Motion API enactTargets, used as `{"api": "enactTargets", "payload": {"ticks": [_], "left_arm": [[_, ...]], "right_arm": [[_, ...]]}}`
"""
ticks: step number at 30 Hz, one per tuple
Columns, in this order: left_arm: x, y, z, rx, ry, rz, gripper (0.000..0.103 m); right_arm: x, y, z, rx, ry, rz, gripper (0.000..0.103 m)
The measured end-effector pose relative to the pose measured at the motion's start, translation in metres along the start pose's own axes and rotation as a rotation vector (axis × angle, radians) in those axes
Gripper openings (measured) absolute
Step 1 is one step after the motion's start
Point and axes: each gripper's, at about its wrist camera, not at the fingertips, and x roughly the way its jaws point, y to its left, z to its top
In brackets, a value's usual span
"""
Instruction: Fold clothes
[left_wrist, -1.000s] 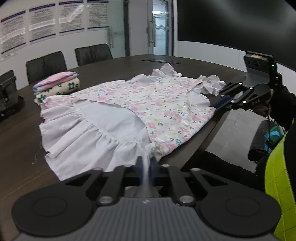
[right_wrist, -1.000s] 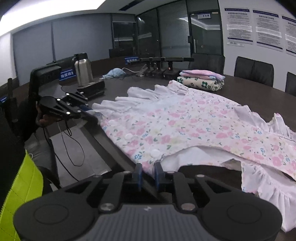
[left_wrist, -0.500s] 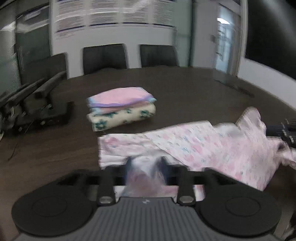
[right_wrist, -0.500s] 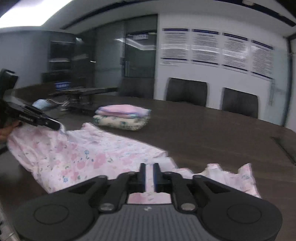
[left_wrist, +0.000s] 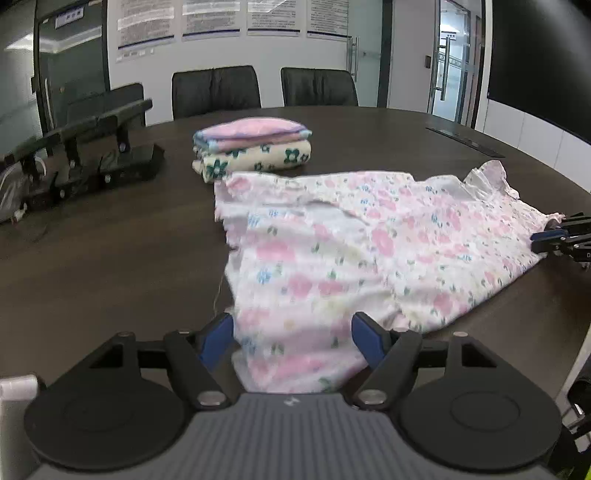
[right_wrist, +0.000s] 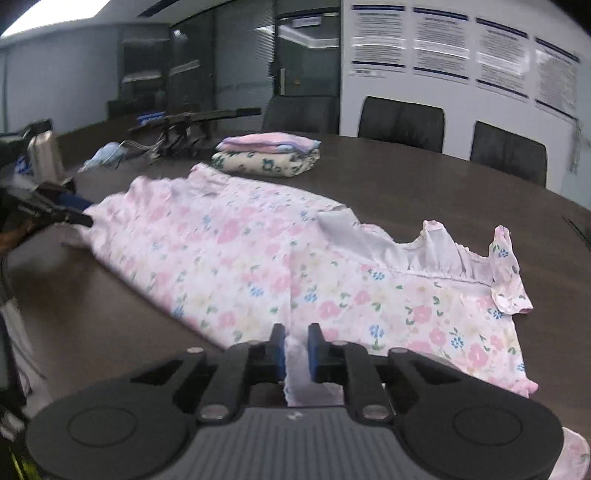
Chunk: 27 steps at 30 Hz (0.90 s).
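Both grippers angled down over table (left_wrist: 110, 266) near edge. Left gripper (left_wrist: 291, 338) jaws wide and opening, floral dress (left_wrist: 351, 254) hem lying loose between them, pads not pressing. Right gripper (right_wrist: 296, 349) clamped nearly closed on dress (right_wrist: 240, 266) edge fold. Dress spread flat, folded over, long axis along near edge, ruffled sleeve end toward right side. Folded clothes stack (left_wrist: 255, 147) just beyond dress, toward far edge.
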Motion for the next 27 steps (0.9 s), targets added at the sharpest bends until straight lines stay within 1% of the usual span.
{"api": "enactTargets", "payload": {"ticks": [1, 2, 3, 8, 9, 10, 11, 13, 15, 16, 17, 19, 20, 21, 22, 23, 25, 26, 27], "left_arm": [[-0.001, 0.001, -0.002, -0.001, 0.0, 0.004, 0.071], [-0.002, 0.002, -0.004, 0.001, -0.002, 0.007, 0.063], [-0.001, 0.004, -0.005, -0.001, -0.001, 0.016, 0.06], [0.006, 0.024, -0.007, -0.048, 0.025, 0.083, 0.059], [0.004, 0.028, -0.007, -0.067, 0.019, 0.096, 0.058], [-0.001, 0.032, -0.006, -0.088, 0.003, 0.113, 0.054], [-0.007, 0.033, -0.004, -0.105, -0.027, 0.111, 0.054], [-0.021, 0.032, -0.001, -0.126, -0.099, 0.063, 0.054], [-0.023, 0.019, 0.01, -0.093, -0.16, -0.009, 0.055], [-0.02, 0.01, 0.017, -0.063, -0.174, -0.026, 0.056], [-0.012, -0.003, 0.028, -0.026, -0.163, -0.015, 0.056], [0.014, -0.025, 0.05, 0.041, -0.112, 0.002, 0.056], [0.03, -0.033, 0.058, 0.064, -0.072, -0.001, 0.054], [0.045, -0.038, 0.064, 0.081, -0.022, 0.003, 0.051], [0.06, -0.043, 0.069, 0.099, 0.029, 0.017, 0.045], [0.07, -0.047, 0.072, 0.121, 0.068, 0.036, 0.045], [0.086, -0.051, 0.076, 0.169, 0.116, 0.058, 0.045], [0.089, -0.048, 0.082, 0.183, 0.123, 0.071, 0.046], [0.09, -0.044, 0.09, 0.19, 0.118, 0.09, 0.047]], "right_arm": [[-0.004, 0.0, -0.001, -0.005, 0.004, -0.006, 0.008], [-0.007, 0.001, -0.003, -0.008, 0.007, -0.008, 0.007], [-0.009, 0.002, -0.005, -0.009, 0.008, -0.005, 0.007], [-0.014, 0.006, -0.004, -0.024, 0.022, 0.003, 0.007], [-0.016, 0.005, -0.004, -0.028, 0.025, 0.002, 0.008], [-0.019, 0.003, -0.002, -0.03, 0.017, 0.0, 0.009], [-0.023, 0.003, 0.001, -0.029, -0.005, 0.0, 0.01], [-0.029, 0.004, 0.009, -0.027, -0.051, 0.006, 0.012], [-0.028, 0.009, 0.02, -0.035, -0.091, 0.03, 0.012], [-0.021, 0.014, 0.026, -0.046, -0.091, 0.029, 0.012], [-0.013, 0.018, 0.034, -0.062, -0.084, 0.02, 0.012], [0.01, 0.026, 0.053, -0.095, -0.058, -0.018, 0.012], [0.021, 0.028, 0.063, -0.104, -0.047, -0.024, 0.012], [0.031, 0.029, 0.072, -0.105, -0.037, -0.011, 0.012], [0.042, 0.03, 0.08, -0.104, -0.018, 0.003, 0.011], [0.052, 0.031, 0.086, -0.104, 0.006, 0.006, 0.011], [0.072, 0.034, 0.092, -0.116, 0.08, -0.022, 0.011], [0.079, 0.036, 0.094, -0.123, 0.12, -0.051, 0.011], [0.082, 0.033, 0.097, -0.119, 0.139, -0.068, 0.011]]}}
